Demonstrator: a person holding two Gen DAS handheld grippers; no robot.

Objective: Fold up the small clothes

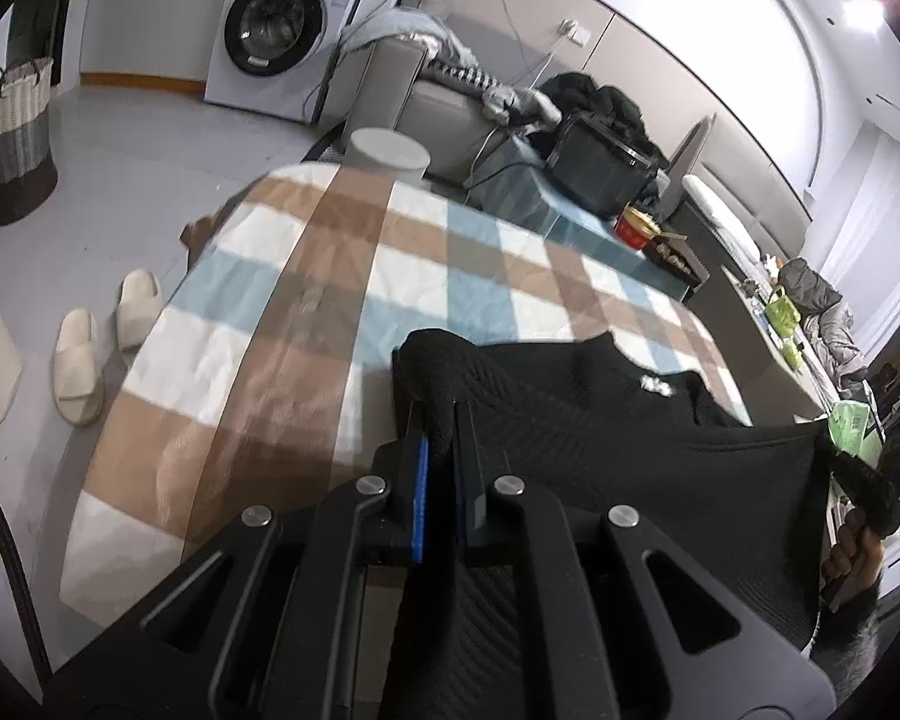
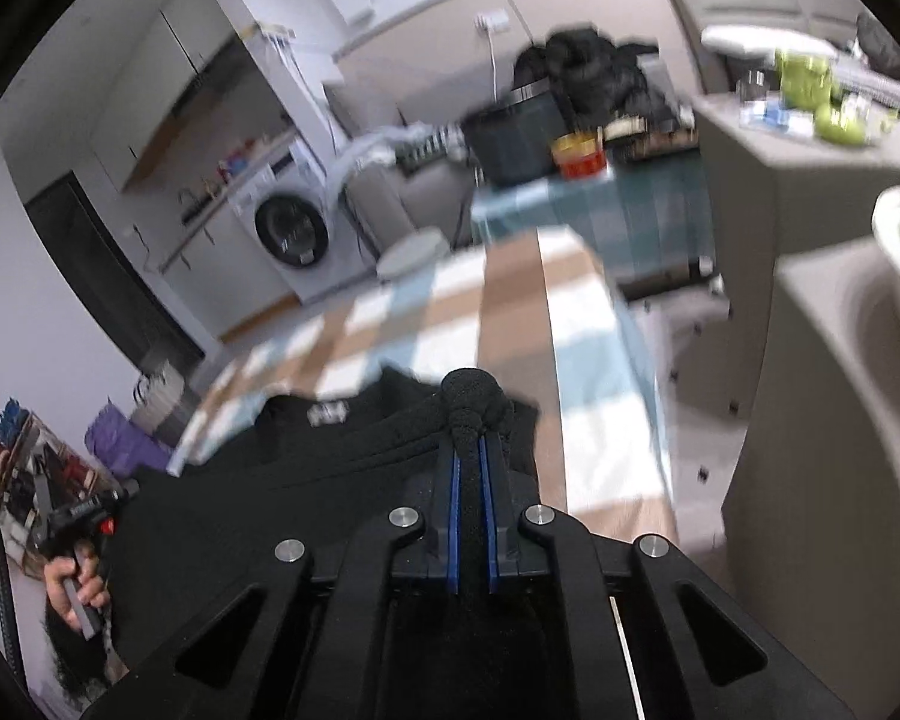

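My left gripper (image 1: 441,420) has its fingers pinched tight on a bunched edge of the black garment (image 1: 630,438). My right gripper (image 2: 471,420) clamps another rolled edge of the same cloth between its blue pads (image 2: 455,516). Both point forward and downward, holding the near hem raised, while the far part with a small white mark lies on the checked bench (image 1: 342,276). The right view is blurred, so the fold there is probably doubled.
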